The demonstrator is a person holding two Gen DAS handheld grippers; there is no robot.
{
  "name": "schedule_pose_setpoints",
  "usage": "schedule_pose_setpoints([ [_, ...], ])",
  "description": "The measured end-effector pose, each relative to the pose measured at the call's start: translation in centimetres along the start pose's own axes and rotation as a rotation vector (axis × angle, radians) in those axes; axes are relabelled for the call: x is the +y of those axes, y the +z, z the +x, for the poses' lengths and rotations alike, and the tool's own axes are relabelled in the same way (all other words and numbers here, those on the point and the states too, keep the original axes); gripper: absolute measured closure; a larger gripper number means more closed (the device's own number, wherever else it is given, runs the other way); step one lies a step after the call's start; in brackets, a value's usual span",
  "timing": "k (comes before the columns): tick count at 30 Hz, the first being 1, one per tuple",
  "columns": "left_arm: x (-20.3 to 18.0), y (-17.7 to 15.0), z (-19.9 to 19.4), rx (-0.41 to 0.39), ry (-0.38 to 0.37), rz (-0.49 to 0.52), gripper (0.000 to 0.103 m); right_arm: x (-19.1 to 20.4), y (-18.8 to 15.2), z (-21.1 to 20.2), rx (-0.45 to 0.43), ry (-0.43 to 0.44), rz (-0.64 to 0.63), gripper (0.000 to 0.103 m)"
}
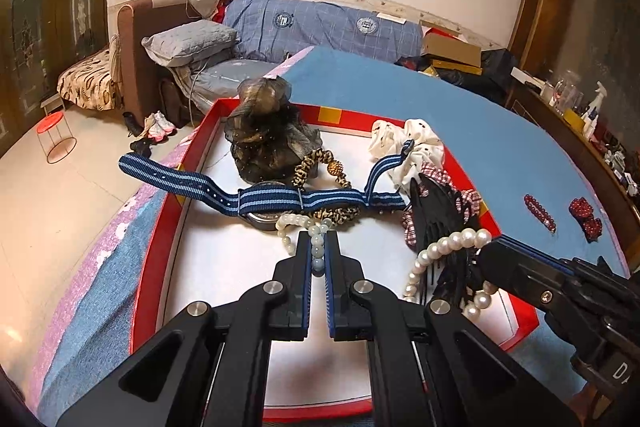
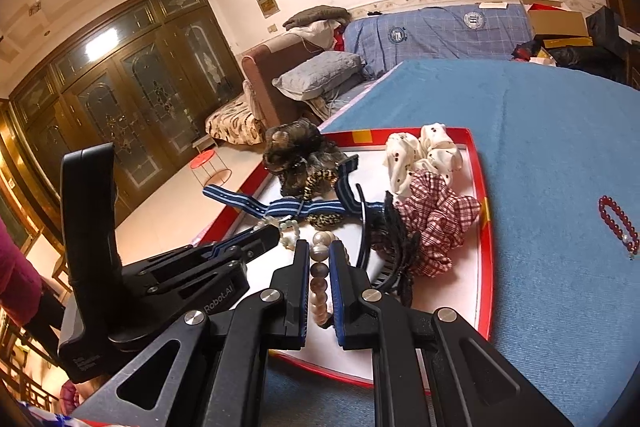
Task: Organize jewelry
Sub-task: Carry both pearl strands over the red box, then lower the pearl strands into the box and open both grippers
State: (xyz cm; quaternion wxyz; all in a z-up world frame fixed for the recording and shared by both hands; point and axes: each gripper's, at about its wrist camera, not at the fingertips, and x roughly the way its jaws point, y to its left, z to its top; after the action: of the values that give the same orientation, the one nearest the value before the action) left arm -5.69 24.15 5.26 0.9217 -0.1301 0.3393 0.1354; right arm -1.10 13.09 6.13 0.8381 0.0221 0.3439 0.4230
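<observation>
step: untangling | left claw pinching pale blue-green bead bracelet | right claw clamping white pearl strand, both over near red-rimmed white tray | next: lifting apart gently

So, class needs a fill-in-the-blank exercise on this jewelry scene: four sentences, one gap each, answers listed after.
1. The left tongs are shut on a string of pale ____.
2. The red bracelet lies on the ____ cloth, outside the tray.
3. The checked scrunchie is red and ____.
4. The watch strap has ____ stripes.

Answers: beads; blue; white; blue
</observation>
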Motion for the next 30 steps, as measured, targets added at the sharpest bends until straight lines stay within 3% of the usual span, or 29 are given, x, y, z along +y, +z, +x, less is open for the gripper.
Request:
schedule_pose_setpoints([
  [16, -0.2, 0.0, 0.7, 0.044, 0.064, 0.001, 0.098, -0.4, -0.7, 1.1, 0.059, -0.056, -0.008, 0.091],
  [30, -0.4, -0.2, 1.3, 0.067, 0.109, 0.011, 0.098, -0.3, -1.0, 0.8, 0.058, -0.078, -0.024, 0.091],
])
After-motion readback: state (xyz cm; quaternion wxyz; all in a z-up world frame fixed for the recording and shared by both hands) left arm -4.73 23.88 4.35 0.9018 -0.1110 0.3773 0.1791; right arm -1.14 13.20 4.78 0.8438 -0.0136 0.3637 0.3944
